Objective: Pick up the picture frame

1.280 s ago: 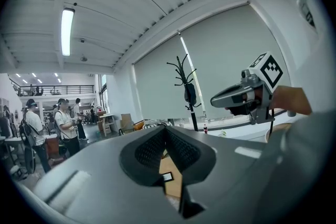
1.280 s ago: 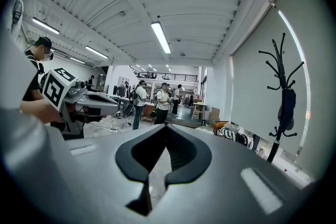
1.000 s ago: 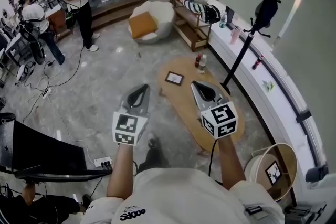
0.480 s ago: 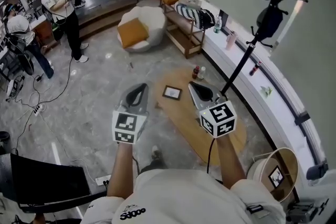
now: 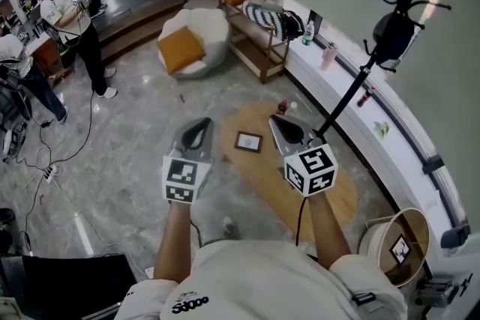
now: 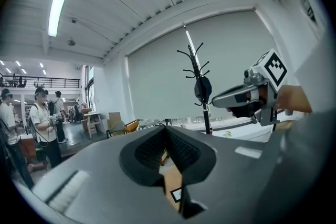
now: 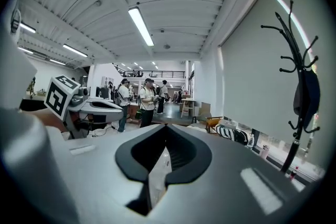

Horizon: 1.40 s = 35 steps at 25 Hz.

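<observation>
A small dark picture frame [image 5: 248,142] lies flat on the oval wooden coffee table [image 5: 330,191], near its left edge. My left gripper [image 5: 199,124] is held out level over the floor to the left of the table, jaws shut and empty. My right gripper [image 5: 279,121] hangs over the table's far end, just right of the frame, also shut with nothing in it. In the left gripper view a corner of the frame [image 6: 177,194] shows below the shut left gripper [image 6: 166,130], with the right gripper [image 6: 218,100] off to the right. The right gripper view shows its shut right gripper [image 7: 165,128] and the left gripper [image 7: 118,107].
Two small bottles [image 5: 283,107] stand at the table's far end. A black coat stand [image 5: 375,56] rises to the right, by a long white window ledge [image 5: 352,86]. A white pouf with an orange cushion [image 5: 191,41] and a wooden bench [image 5: 255,34] lie beyond. People [image 5: 71,19] stand far left.
I have moved forward toward the coffee table; the frame and table now sit closer, between and under my grippers. Both grippers stay shut and held out level.
</observation>
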Tool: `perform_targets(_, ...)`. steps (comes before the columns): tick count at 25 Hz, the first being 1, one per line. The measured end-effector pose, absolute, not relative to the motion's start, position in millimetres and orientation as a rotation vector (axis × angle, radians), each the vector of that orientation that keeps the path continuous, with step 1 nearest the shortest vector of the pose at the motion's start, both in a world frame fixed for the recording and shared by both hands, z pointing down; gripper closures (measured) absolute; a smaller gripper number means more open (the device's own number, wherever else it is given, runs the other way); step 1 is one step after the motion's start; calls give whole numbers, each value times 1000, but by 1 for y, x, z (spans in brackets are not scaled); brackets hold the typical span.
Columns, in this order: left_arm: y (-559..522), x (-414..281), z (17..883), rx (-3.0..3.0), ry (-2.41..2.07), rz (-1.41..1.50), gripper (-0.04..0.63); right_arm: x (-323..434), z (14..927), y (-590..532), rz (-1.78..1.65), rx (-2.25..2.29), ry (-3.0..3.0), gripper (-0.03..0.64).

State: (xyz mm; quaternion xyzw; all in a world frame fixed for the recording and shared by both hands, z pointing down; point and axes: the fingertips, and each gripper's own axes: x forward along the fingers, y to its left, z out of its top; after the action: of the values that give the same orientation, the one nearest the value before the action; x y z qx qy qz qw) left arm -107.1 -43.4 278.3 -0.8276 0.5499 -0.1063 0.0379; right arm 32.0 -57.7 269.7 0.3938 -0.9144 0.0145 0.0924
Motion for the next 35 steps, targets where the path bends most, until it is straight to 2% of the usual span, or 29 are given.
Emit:
perform_targets(15, -128, -149, 323, -2682, 1561, -423, 586, -15, 298, -134, 163, 1317, -2662, 612)
perform_targets(35, -244, -113, 447, -2846, 1522, -699, 586, 45, 426, -249, 331, 1408, -2253, 614)
